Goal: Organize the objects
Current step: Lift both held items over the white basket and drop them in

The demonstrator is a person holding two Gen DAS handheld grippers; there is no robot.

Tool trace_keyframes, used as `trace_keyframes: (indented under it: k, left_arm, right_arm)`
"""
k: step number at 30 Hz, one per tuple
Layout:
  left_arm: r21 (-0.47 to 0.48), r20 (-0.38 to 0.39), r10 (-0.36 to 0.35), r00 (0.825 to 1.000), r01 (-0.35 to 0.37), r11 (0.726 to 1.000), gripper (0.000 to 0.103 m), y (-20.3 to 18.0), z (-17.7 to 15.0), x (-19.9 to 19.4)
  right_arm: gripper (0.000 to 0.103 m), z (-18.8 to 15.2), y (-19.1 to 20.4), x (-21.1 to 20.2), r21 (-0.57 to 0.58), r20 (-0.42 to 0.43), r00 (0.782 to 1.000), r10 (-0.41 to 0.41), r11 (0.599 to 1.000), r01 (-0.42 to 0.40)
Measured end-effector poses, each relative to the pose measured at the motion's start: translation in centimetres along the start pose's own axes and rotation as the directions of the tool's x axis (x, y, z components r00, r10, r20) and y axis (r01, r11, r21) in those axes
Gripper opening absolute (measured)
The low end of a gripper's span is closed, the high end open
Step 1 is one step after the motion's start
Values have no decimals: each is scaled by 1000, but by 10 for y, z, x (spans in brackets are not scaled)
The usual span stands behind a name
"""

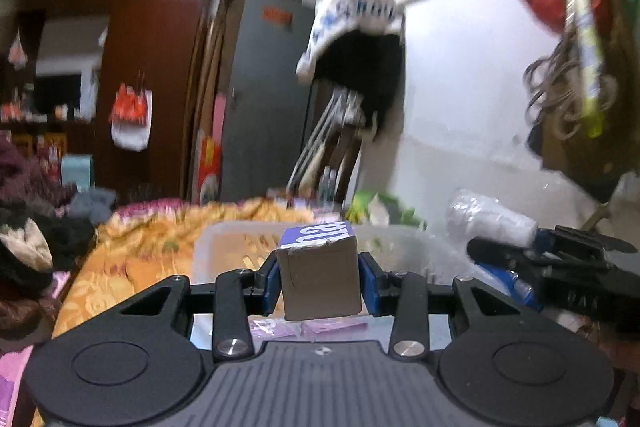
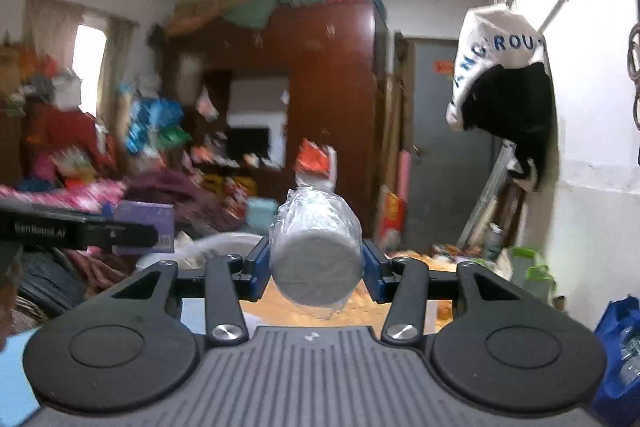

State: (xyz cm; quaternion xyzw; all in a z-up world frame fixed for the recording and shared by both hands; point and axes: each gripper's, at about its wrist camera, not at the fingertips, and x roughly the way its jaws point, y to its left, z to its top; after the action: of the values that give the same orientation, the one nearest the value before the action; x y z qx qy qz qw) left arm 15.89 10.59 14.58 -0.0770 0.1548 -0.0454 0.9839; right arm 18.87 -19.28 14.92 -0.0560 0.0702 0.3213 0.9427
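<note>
My left gripper [image 1: 320, 269] is shut on a small cardboard box [image 1: 322, 275] with a blue printed top, held in the air above a translucent plastic bin [image 1: 224, 247]. My right gripper [image 2: 316, 263] is shut on a white roll wrapped in clear plastic [image 2: 316, 251], also held up. In the left wrist view the right gripper [image 1: 560, 267] with the roll [image 1: 488, 221] shows at the right. In the right wrist view the left gripper [image 2: 76, 231] with its box [image 2: 146, 227] shows at the left.
The bin sits on a surface with an orange floral cloth [image 1: 140, 251]. A white and black cap [image 1: 356, 27] hangs by the white wall. A brown wardrobe [image 2: 332, 99] and a grey door [image 2: 436, 155] stand behind. Clothes pile at the left [image 1: 28, 235].
</note>
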Motion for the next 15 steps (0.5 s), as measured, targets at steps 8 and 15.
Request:
trace_keyframes:
  k: [8,15]
  left_arm:
    - [-37,-10,-14,1000,14,999,80,18,-2,33]
    - [25,102,-20,995,17,1000,87,11,-45,-52]
  right_arm:
    - [96,-9,9,29,-44,-78,997,-24,999,21]
    - [103,-47,6,-60,118,-18,1000,20,993,-18]
